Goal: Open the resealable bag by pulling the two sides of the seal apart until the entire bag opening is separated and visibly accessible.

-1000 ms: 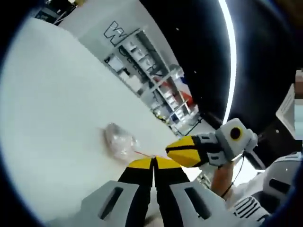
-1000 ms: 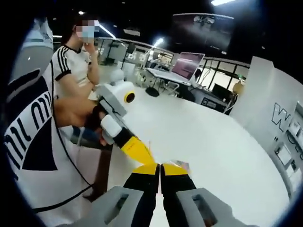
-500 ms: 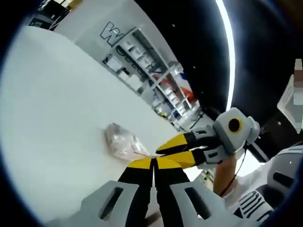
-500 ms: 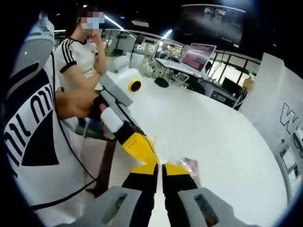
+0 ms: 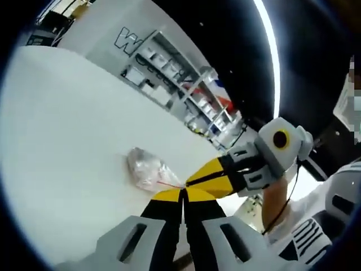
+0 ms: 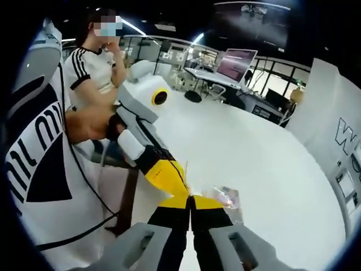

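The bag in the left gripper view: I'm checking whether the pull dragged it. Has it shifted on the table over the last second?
No. The bag lies at the same spot on the white table, just ahead of the left gripper.

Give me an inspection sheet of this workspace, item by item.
Surface: white table, bare around the bag.
Job's things: clear bag lying crumpled, its near edge at both tools' tips.
Clutter: nothing seen.
Grippers: left tool jaws together at the bag edge; right tool likewise.
Cables: black cable hanging by the person's shirt.
Surroundings: shelving, laptop, seated person.
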Tool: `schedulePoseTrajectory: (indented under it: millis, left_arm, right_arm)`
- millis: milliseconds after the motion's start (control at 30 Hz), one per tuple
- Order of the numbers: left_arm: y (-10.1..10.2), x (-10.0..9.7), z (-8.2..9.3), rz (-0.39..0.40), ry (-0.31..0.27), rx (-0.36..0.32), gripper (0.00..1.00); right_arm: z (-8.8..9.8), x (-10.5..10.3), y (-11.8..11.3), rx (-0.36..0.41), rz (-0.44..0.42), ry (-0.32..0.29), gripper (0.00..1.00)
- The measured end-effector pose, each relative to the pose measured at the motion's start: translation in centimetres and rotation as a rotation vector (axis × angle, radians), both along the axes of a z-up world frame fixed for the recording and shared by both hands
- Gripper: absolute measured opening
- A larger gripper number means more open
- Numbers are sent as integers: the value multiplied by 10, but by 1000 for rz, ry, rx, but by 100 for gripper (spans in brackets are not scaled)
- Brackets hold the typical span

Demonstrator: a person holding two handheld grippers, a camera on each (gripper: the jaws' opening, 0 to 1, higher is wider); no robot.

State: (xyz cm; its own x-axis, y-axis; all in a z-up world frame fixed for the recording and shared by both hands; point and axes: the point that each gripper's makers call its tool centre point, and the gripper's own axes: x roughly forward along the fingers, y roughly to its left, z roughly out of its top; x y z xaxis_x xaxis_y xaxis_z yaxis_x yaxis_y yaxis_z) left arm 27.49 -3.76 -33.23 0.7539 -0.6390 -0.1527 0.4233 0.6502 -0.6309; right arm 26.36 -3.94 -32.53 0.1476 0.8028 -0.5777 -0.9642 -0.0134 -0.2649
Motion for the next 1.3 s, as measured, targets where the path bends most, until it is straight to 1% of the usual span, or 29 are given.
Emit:
schedulePoseTrajectory:
  millis: [267, 400, 533, 567, 600, 633, 667, 700, 733, 767, 800, 833, 900, 933, 1000, 1167, 1300]
  left_arm:
    - [1, 1, 1, 3, 3, 12, 1]
    - [1, 2, 1, 4, 5, 18, 1]
    - [2, 2, 1, 4, 4, 26, 1]
    - [3, 0, -6, 0, 30, 61, 1]
    - [3, 2, -7, 5, 15, 77, 1]
    - [-1, 1, -8, -5, 29, 30, 1]
    - [-5, -2, -6, -17, 47, -29, 1]
    - [-3, 0, -7, -11, 40, -13, 1]
    - [-2, 0, -8, -10, 36, 6, 1]
    - [-2, 0, -8, -9, 32, 14, 1]
    - [-2, -1, -7, -11, 31, 14, 1]
    - [-3, -1, -6, -12, 29, 11, 1]
    - [-3, -1, -6, -12, 28, 11, 1]
    - [-3, -2, -6, -15, 29, 4, 1]
    - [-3, -2, -6, -19, 30, -1, 1]
    - [-2, -3, -3, -18, 19, -2, 1]
    - [0, -3, -4, -12, 16, 12, 1]
  right_arm:
    - [5, 1, 2, 41, -45, -54, 0]
    - [7, 2, 3, 47, -60, -125, 0]
    - [8, 2, 5, 49, -70, -181, 0]
    - [18, 7, 7, 81, -86, -240, 0]
    - [22, 8, 5, 80, -95, -254, 0]
    - [29, 8, 6, 102, -101, -264, 0]
    - [29, 7, 5, 96, -96, -251, 0]
    - [29, 7, 6, 113, -97, -226, 0]
    - [29, 10, 5, 121, -105, -219, 0]
    - [28, 15, 4, 116, -119, -231, 0]
    - [30, 18, 2, 114, -125, -262, 0]
    - [35, 19, 2, 133, -125, -287, 0]
    - [41, 19, 2, 144, -127, -316, 0]
    - [46, 23, 1, 158, -134, -359, 0]
    - [47, 25, -1, 159, -143, -374, 0]
    - [52, 30, -7, 205, -197, -410, 0]
    - [45, 24, -7, 196, -188, -444, 0]
